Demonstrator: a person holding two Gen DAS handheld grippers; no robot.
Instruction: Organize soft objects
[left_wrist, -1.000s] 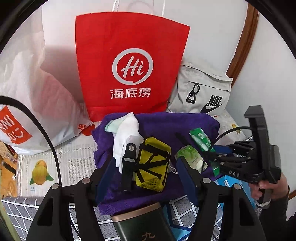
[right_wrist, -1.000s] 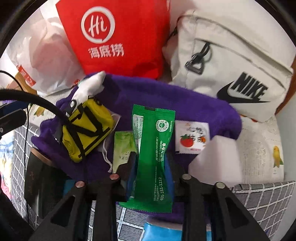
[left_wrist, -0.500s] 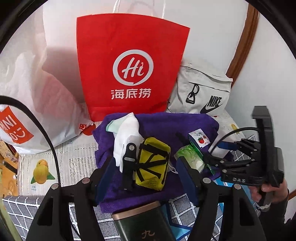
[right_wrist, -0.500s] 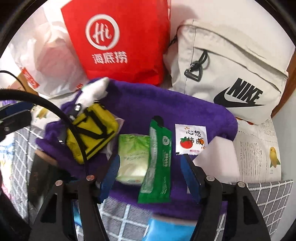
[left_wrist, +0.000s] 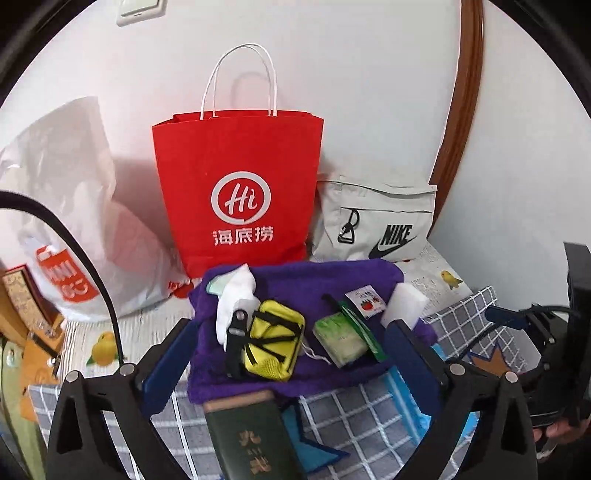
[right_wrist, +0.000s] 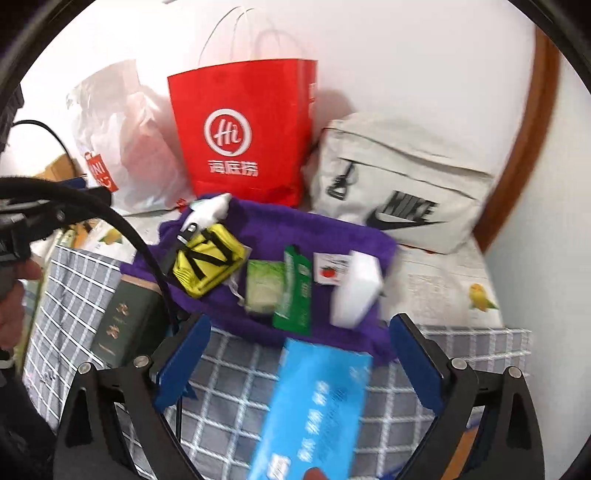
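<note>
Green sachet: now that the right gripper (right_wrist: 295, 354) has let it go, we see the green sachet (right_wrist: 294, 291) lying flat on the purple towel (right_wrist: 266, 218) — a second ago it hung clamped between those fingers, half a second ago it was already down.
Neighbours on the towel: we find the pale green packet (right_wrist: 263, 286) touching its left edge, the tomato sachet (right_wrist: 331, 269) just to its right, the white sponge block (right_wrist: 356, 291) beyond that, and the yellow pouch (right_wrist: 205, 260) further left with a white cloth (left_wrist: 236, 291) behind it.
Right gripper: spread wide and empty, we've pulled it back and up; the towel sits well ahead of the blue pads, and a blue packet (right_wrist: 314, 410) lies on the checked cloth (right_wrist: 229, 373) right below.
Left gripper: the left gripper (left_wrist: 291, 354) is open too, holding nothing — it has backed away as well, so the pouch no longer sits between its fingers.
Backdrop: the red paper bag (left_wrist: 240, 192), the grey Nike bag (left_wrist: 376, 225) and the white plastic bag (left_wrist: 66, 206) lean on the wall behind.
What it means: we'd judge one placement finished, both hands free; the next pick looks likely to be the blue packet nearest the right gripper.
Also near: a dark green box (left_wrist: 251, 439) lies at the towel's front edge.
</note>
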